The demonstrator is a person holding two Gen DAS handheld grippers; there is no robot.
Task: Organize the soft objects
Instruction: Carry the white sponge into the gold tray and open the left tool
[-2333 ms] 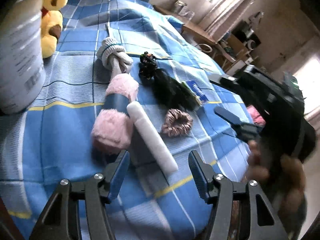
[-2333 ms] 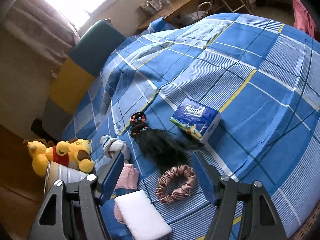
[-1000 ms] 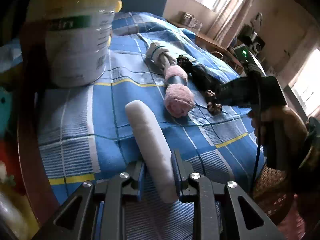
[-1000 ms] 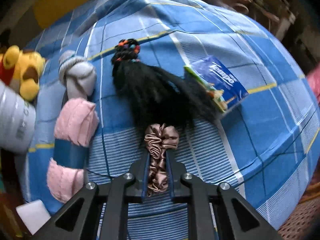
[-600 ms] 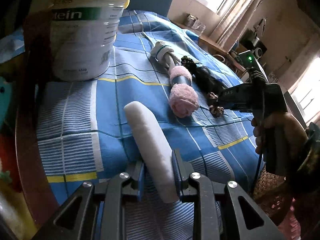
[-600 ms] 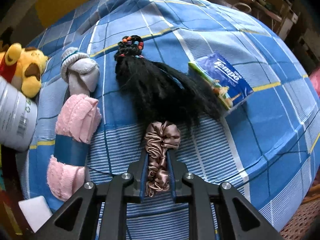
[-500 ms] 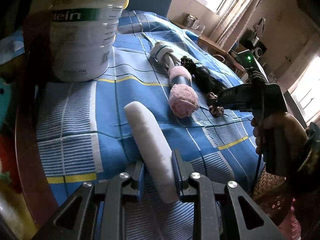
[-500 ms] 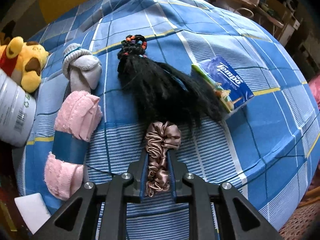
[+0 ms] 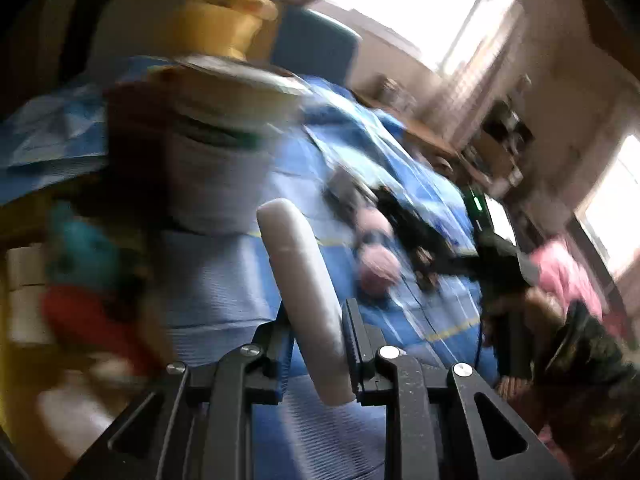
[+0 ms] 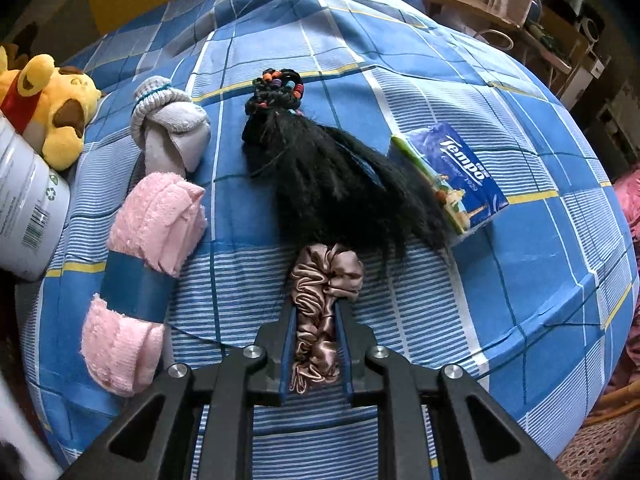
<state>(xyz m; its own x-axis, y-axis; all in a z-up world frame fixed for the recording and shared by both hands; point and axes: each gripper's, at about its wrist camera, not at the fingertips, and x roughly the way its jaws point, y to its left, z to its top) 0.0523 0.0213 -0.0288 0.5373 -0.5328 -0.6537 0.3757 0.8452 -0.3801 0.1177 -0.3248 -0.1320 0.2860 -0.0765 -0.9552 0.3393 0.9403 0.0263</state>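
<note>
Two grippers grasp soft items over a blue plaid bed (image 10: 540,248).
Left gripper (image 9: 316,334) clamps a white pad (image 9: 300,280); right gripper (image 10: 316,332) pinches a scrunchie (image 10: 320,304), black hairpiece (image 10: 332,184) at twelve o'clock.

Counted: one satin scrunchie (image 10: 320,312), one black hairpiece (image 10: 336,180), one tissue pack (image 10: 460,176), one knotted sock (image 10: 172,128), one pink towel roll (image 10: 148,264), one plush bear (image 10: 52,108), one white canister (image 10: 24,208), one white foam pad (image 9: 304,300).
</note>
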